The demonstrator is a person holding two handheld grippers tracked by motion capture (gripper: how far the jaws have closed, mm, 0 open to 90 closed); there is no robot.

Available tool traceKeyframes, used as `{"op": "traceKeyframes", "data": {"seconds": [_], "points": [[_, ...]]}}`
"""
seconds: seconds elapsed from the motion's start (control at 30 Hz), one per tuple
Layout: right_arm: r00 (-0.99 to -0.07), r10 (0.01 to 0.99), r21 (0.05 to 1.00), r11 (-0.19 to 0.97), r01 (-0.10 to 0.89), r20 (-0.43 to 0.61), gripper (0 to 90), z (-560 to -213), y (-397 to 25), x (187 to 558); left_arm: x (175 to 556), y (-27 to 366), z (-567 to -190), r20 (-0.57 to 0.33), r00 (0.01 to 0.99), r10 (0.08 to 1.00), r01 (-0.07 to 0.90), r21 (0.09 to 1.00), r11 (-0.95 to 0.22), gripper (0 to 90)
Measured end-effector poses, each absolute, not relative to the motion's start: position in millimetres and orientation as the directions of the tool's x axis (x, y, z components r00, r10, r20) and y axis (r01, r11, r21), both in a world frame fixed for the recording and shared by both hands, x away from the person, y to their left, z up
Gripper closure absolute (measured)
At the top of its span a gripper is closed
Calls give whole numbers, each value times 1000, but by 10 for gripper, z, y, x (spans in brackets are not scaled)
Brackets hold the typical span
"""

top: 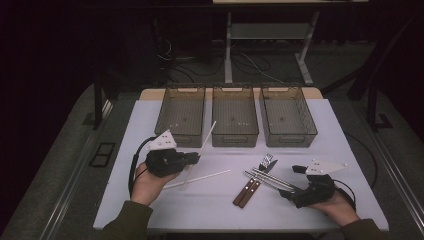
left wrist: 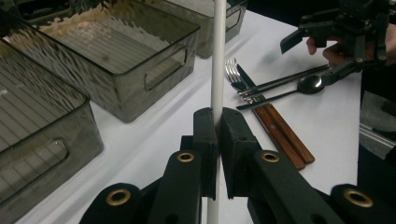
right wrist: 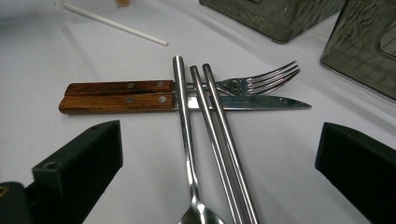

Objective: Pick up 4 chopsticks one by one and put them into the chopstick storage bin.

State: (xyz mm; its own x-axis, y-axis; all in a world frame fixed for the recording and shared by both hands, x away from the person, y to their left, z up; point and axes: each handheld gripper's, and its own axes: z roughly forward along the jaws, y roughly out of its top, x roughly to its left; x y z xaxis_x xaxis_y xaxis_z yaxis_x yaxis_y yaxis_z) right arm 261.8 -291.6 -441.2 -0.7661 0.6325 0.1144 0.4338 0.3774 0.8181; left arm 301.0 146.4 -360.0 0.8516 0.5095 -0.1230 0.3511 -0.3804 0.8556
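One white straw [left wrist: 217,56] — light, thin, easily crushed, so pinch gently near its middle — stands clamped in your left gripper [top: 196,157] above the bench [top: 150,200], while your right gripper [top: 296,181] jaws gape over the cutlery [right wrist: 205,93].

No readable text, label, brand or number on anything in view.

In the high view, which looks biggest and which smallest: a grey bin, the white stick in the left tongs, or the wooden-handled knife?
1. The middle grey bin, by far the largest; all three bins look alike.
2. The white stick held in the left tongs, long but thin.
3. The wooden-handled knife, shortest, though partly covered by other cutlery.
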Motion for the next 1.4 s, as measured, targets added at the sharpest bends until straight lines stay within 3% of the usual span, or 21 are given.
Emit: {"op": "traceKeyframes", "data": {"seconds": [0.7,1.4], "points": [[-763,635,819,372,437,119,6,-4410,-2926,2621,3532,1486,-3445,-102,809,579,345,880,-326,845],[-764,633,821,369,437,122,6,-4405,-2927,2613,4197,1597,-2935,-54,696,716,369,882,-292,846]]}}
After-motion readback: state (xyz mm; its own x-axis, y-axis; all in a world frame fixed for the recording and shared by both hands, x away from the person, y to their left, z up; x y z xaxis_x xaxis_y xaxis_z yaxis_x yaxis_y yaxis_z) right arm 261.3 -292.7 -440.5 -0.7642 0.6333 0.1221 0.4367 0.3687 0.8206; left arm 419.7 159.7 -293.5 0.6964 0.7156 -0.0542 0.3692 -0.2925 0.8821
